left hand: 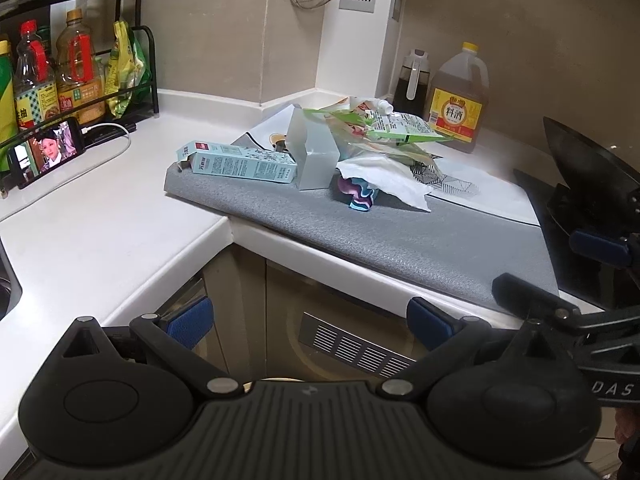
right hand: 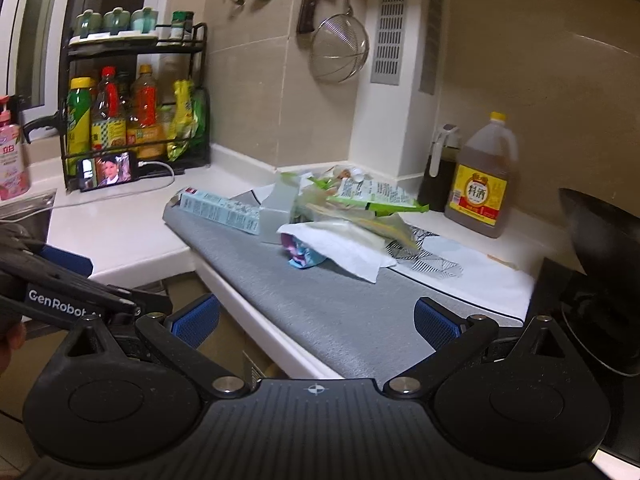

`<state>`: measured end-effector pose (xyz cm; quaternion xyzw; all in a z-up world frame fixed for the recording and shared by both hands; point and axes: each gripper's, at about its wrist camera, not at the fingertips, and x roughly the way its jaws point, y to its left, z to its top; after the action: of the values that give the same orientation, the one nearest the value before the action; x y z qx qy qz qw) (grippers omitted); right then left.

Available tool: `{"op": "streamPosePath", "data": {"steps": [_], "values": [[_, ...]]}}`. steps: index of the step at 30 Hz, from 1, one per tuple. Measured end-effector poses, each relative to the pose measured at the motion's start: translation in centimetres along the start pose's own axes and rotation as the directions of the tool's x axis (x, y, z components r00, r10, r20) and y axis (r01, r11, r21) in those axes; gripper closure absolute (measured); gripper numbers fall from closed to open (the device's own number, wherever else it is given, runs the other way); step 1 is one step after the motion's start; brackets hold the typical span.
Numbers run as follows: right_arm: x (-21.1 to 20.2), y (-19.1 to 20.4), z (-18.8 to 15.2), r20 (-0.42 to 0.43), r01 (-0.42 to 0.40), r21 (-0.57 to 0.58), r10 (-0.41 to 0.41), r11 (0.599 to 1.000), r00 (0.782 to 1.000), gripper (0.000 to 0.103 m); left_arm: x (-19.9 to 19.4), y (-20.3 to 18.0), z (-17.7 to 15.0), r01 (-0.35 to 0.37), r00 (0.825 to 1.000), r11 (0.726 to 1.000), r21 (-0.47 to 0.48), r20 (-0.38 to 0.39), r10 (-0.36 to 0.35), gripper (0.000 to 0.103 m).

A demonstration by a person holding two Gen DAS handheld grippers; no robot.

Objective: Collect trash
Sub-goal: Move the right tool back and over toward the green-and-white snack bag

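Note:
A pile of trash lies on a grey mat (left hand: 380, 236) on the white counter: a light blue carton (left hand: 240, 164) on its side, a grey box (left hand: 312, 152), green pouches (left hand: 396, 128), a white tissue (left hand: 388, 184) and a colourful wrapper (left hand: 360, 196). The right wrist view shows the same carton (right hand: 220, 210), pouches (right hand: 372, 196), tissue (right hand: 344, 248) and wrapper (right hand: 302, 256). My left gripper (left hand: 310, 326) is open and empty, below the counter edge. My right gripper (right hand: 316, 324) is open and empty, near the mat's front edge (right hand: 340, 312).
A rack of sauce bottles (left hand: 76, 68) and a phone playing video (left hand: 48, 152) stand at the left. A cooking wine jug (left hand: 458, 100) and a dark oil dispenser (left hand: 412, 80) stand at the back. A black wok (left hand: 588, 172) sits at the right. A strainer (right hand: 340, 52) hangs on the wall.

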<state>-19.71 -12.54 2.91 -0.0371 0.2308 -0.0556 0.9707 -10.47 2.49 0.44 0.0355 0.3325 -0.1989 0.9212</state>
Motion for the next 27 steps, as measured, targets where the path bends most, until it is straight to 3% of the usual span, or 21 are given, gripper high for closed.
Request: {"op": "streamPosePath", "data": {"steps": [5,12,15,18,27], "values": [[0.2,-0.4,0.1,-0.01,0.026,0.018,-0.025,1.0,1.0,0.0,0.2,0.0,-0.1,-0.026,1.0,1.0,0.004,-0.01,0.026,0.0],[1.0,-1.5,-0.5,-0.017,-0.007,0.061,0.009,0.998,1.0,0.0,0.8,-0.6,-0.2,-0.048,0.999,0.998,0.031,-0.019,0.049,0.0],[1.8,-1.8,-1.0,-0.022,-0.068,0.067,0.07,0.995,0.997,0.0,1.3,-0.9,-0.1,-0.055,0.998,0.998,0.041,-0.027,0.056,0.0],[3.2,-1.6,-1.6,-0.106,-0.134,0.08,0.142,0.988,0.984,0.0,1.7,-1.0,0.1,-0.073,0.997,0.996,0.053,-0.033,0.075,0.0],[5.5,-3.9,-0.5,-0.065,-0.028,0.168,0.04,0.985,0.997,0.0,2.9,-0.3,1.1,-0.123,0.991,0.99,0.066,-0.044,0.126,0.0]]}}
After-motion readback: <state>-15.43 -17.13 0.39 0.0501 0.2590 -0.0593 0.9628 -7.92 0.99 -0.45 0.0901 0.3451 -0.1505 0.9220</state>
